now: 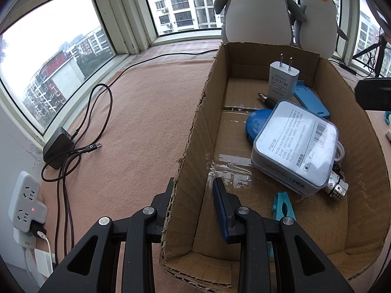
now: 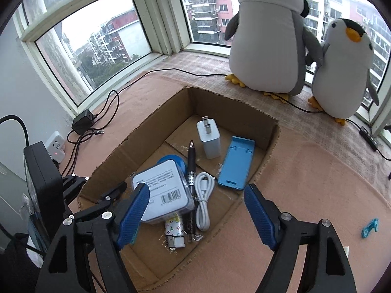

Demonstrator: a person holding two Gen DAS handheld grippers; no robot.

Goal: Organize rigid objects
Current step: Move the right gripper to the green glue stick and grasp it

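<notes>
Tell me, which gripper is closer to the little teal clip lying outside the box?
Right. The right gripper hangs open over the cardboard box, beside the teal clip. The left gripper clamps the box's far wall.

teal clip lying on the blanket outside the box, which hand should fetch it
Right, probably. The right gripper is open and empty, with the teal clip on its side. The left gripper is clamped on the cardboard box wall.

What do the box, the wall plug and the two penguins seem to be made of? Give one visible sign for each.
Box: corrugated cardboard, matte brown; torn edges show the fluting.
Wall plug: hard white plastic, smooth and slightly glossy, with metal prongs.
Two penguins: soft plush fabric, probably stuffed; rounded, fuzzy surface.
</notes>
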